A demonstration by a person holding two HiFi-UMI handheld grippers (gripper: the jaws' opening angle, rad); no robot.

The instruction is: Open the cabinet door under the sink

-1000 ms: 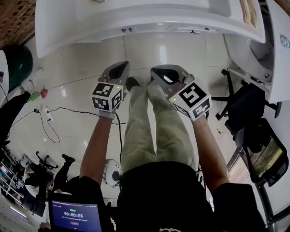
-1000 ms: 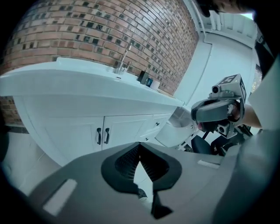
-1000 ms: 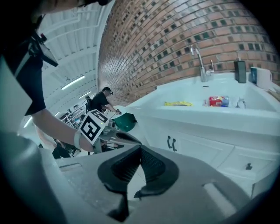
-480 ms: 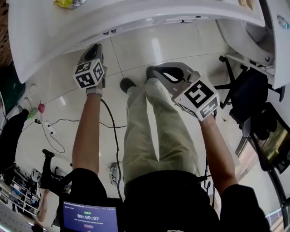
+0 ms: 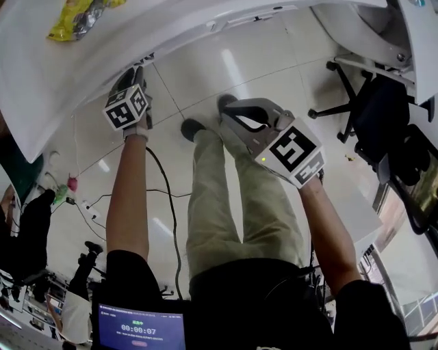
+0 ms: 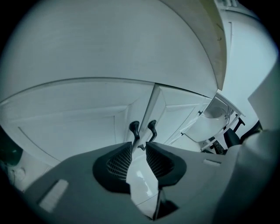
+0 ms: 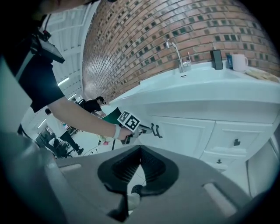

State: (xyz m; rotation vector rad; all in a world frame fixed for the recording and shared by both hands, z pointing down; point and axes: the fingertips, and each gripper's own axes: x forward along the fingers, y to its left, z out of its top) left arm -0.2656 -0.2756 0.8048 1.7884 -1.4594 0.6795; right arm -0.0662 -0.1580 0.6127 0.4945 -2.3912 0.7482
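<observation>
Two white cabinet doors point(image 6: 87, 118) meet under the sink counter, each with a black handle point(image 6: 134, 129) beside the seam. My left gripper point(image 6: 139, 149) points at these handles, which stand just beyond its tips. Its jaws have just been opening and nothing lies between them. In the right gripper view the left gripper point(image 7: 141, 129) sits right at the handles point(image 7: 155, 130). In the head view the left gripper point(image 5: 134, 85) reaches under the counter's edge point(image 5: 82, 75), tips hidden. My right gripper point(image 7: 140, 151) hangs back from the cabinet, shut and empty; in the head view the right gripper point(image 5: 236, 116) is over the person's legs.
A faucet point(image 7: 177, 54), a dark bottle point(image 7: 216, 59) and a white mug point(image 7: 239, 62) stand on the counter. Drawers with black knobs point(image 7: 236, 142) are right of the doors. A yellow bag point(image 5: 75, 17) lies on the countertop. An office chair point(image 5: 373, 96) and floor cables point(image 5: 164, 198) are nearby.
The left gripper has left its place beside the right one and gone away from the person and leftward, under the counter's lip. The right gripper has barely shifted.
</observation>
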